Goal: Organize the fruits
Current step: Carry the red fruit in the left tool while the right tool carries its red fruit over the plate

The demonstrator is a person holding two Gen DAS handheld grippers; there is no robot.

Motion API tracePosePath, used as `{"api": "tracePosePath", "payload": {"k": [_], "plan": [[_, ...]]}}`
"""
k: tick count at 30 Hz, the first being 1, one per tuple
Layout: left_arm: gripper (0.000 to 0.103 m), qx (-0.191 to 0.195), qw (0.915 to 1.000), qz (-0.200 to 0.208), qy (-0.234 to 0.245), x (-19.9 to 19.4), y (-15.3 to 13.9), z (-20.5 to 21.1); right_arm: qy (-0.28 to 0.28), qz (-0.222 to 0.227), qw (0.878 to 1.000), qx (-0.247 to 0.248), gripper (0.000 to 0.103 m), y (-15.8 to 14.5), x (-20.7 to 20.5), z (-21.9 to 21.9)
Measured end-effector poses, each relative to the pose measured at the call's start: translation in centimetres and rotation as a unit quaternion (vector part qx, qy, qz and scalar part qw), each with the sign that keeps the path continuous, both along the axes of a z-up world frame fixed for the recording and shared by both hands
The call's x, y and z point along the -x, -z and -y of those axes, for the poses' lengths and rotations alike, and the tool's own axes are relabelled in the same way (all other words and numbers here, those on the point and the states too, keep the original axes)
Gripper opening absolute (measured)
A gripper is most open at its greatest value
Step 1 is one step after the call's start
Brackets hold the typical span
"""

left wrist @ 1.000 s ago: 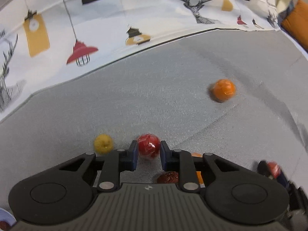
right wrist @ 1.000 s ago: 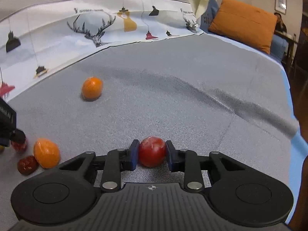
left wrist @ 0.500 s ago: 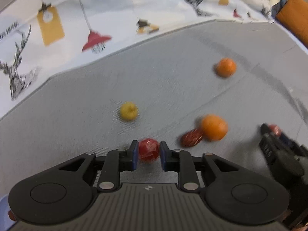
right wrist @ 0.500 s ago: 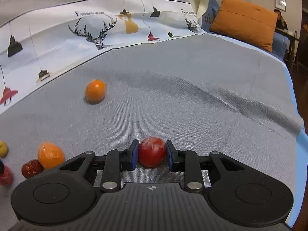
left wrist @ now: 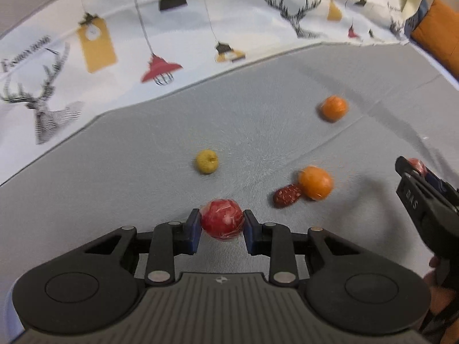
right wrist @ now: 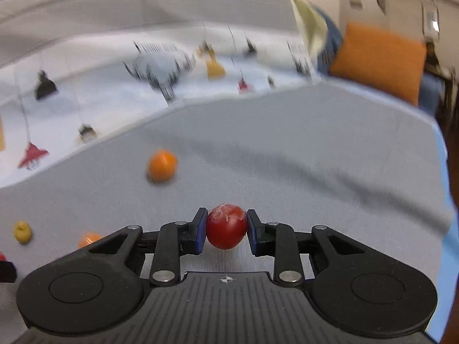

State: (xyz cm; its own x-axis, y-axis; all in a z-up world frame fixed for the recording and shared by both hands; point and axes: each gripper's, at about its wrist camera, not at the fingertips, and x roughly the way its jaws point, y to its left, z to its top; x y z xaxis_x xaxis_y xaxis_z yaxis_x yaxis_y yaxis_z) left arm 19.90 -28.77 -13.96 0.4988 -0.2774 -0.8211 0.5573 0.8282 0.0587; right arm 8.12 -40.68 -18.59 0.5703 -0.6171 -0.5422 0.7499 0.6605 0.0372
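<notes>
My left gripper (left wrist: 221,230) is shut on a wrapped red fruit (left wrist: 222,219), held above the grey cloth. My right gripper (right wrist: 226,232) is shut on a smooth red fruit (right wrist: 226,230); it also shows at the right edge of the left wrist view (left wrist: 420,172). On the cloth lie a small yellow fruit (left wrist: 206,161), a dark red date (left wrist: 287,195) touching an orange (left wrist: 315,183), and a second orange (left wrist: 333,108) farther back. The right wrist view shows the far orange (right wrist: 162,165), the yellow fruit (right wrist: 22,231) and part of the near orange (right wrist: 87,239).
A grey cloth (left wrist: 258,132) covers the surface. A white cloth printed with deer and lamps (left wrist: 114,43) lies along the back. An orange cushion (right wrist: 378,60) sits at the far right. The grey cloth's right edge (right wrist: 441,172) drops off.
Both grippers have risen and pulled back with their red fruits still held. More of the cloth and the loose fruits has come into the left wrist view.
</notes>
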Motion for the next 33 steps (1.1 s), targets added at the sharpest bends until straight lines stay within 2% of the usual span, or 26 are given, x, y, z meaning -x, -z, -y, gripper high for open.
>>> {"api": "tracePosePath", "payload": {"k": [3, 6, 9, 13, 17, 23, 33], "plan": [[0.034, 0.005, 0.9999, 0.010, -0.007, 2.5, -3.0, -3.0, -0.012, 0.025, 0.999, -0.044, 0.030, -3.3, 2.8, -1.0], [0.034, 0.005, 0.9996, 0.021, -0.017, 5.7, -5.9, -6.8, -0.054, 0.048, 0.994, -0.079, 0.030, -6.9, 6.8, -3.1], [0.034, 0.005, 0.9986, 0.033, -0.040, 8.7, -8.3, -10.8, -0.109, 0.054, 0.989, -0.089, 0.030, -10.0, 10.4, -5.9], [0.034, 0.011, 0.9965, 0.022, -0.080, 12.4, -10.6, -16.3, -0.161, 0.058, 0.980, -0.097, 0.030, -13.1, 14.5, -10.4], [0.034, 0.017, 0.9939, 0.031, -0.104, 16.0, -12.2, -20.9, -0.204, 0.063, 0.971, -0.111, 0.030, -15.3, 16.9, -14.9], [0.034, 0.043, 0.9902, 0.039, -0.127, 20.5, -13.6, -25.9, -0.262, 0.066, 0.959, -0.083, 0.030, -17.7, 19.8, -20.6], [0.034, 0.069, 0.9842, 0.043, -0.157, 24.5, -14.6, -30.9, -0.322, 0.069, 0.942, -0.064, 0.030, -19.4, 20.5, -25.4]]}}
